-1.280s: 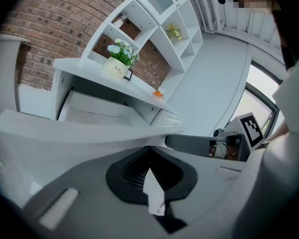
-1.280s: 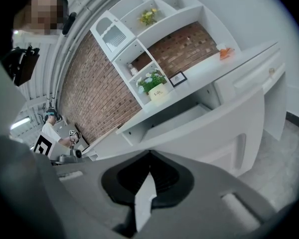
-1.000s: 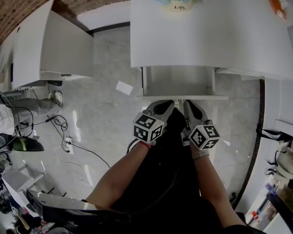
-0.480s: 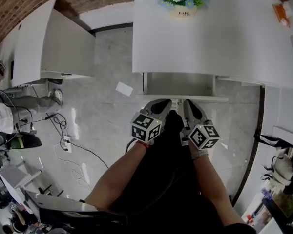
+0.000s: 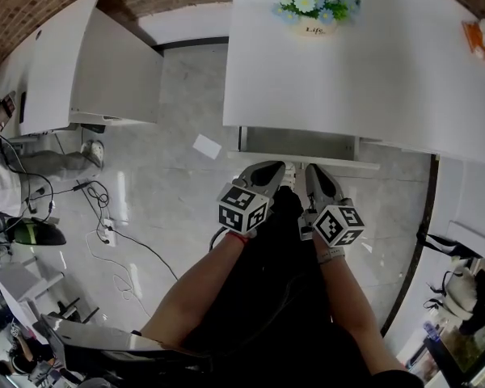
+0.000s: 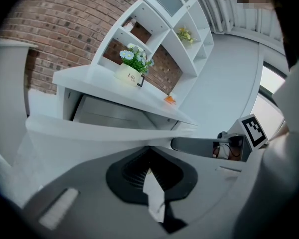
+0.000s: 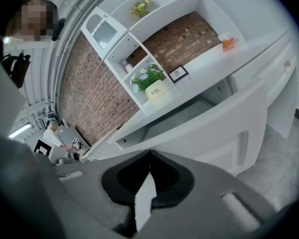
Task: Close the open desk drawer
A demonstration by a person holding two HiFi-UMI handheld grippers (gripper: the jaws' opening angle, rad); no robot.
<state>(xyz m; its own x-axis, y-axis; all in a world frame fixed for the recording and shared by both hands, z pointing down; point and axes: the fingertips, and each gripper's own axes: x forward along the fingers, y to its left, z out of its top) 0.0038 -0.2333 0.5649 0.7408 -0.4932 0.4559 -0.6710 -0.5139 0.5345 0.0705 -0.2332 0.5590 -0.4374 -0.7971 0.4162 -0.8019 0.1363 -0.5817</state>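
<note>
Both empty, jaws together: left gripper (image 5: 280, 168) and right gripper (image 5: 310, 170) have pushed the drawer (image 5: 299, 143) further in; nearly closed.

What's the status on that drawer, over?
Both shut: left gripper, right gripper, tips at the drawer. It sits part open under the desk. Nothing seen in its way.

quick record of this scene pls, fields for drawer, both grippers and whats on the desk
drawer: partly open, front sticking out from under the white desk
left gripper: jaws together, empty, tips at the drawer front
right gripper: jaws together, empty, tips at the drawer front
on desk: flower pot near the back, small orange thing at the right
</note>
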